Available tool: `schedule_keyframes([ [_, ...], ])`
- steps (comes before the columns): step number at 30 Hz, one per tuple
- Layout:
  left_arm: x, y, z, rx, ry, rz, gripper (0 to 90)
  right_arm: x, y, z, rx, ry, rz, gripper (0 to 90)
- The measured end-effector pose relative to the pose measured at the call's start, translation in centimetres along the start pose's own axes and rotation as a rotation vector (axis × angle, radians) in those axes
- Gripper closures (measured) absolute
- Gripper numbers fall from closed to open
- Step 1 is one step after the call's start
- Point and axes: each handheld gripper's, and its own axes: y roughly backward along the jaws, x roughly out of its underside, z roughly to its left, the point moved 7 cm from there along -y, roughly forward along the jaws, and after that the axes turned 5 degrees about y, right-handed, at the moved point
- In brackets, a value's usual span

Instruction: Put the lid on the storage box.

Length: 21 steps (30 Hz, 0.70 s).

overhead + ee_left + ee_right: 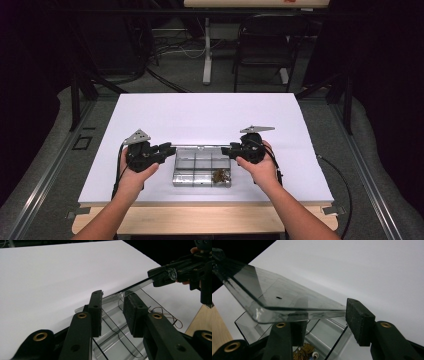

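Near the front edge of the white table [200, 112], with bare surface open behind it, sat a clear plastic box [202, 166] with compartments, small brownish parts in one. Its see-through lid [279, 297] was raised. The left gripper [112, 303] had its jaws apart around the box's wall. The right gripper [325, 317] straddled the lid's edge, jaws apart.
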Motion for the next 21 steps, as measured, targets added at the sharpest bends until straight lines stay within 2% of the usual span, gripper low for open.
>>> schedule_keyframes([
  [1, 0.1, 0.0, -0.1, -0.002, 0.008, 0.000, 69.5, 0.1, 0.0, 0.0, -0.003, -0.004, -0.003, 52.9],
  [3, 0.3, 0.1, -0.1, 0.001, -0.002, 0.011, 69.8, 0.3, 0.1, 0.1, -0.006, -0.008, -0.007, 53.0],
  [6, 0.5, 0.3, -0.3, -0.003, 0.000, -0.005, 70.1, 0.3, 0.3, 0.2, -0.008, 0.002, -0.009, 53.0],
  [11, 0.8, 0.6, -0.5, -0.011, -0.013, 0.005, 70.0, 0.5, 0.6, 0.5, -0.007, 0.022, -0.013, 53.1],
  [19, 1.0, 0.6, -0.8, -0.016, -0.007, -0.012, 70.1, 1.5, 1.0, 0.7, -0.014, 0.019, -0.009, 53.9],
  [21, 1.3, 0.7, -0.8, -0.019, -0.009, -0.001, 70.1, 1.7, 1.1, 0.8, -0.014, 0.019, -0.015, 54.2],
])
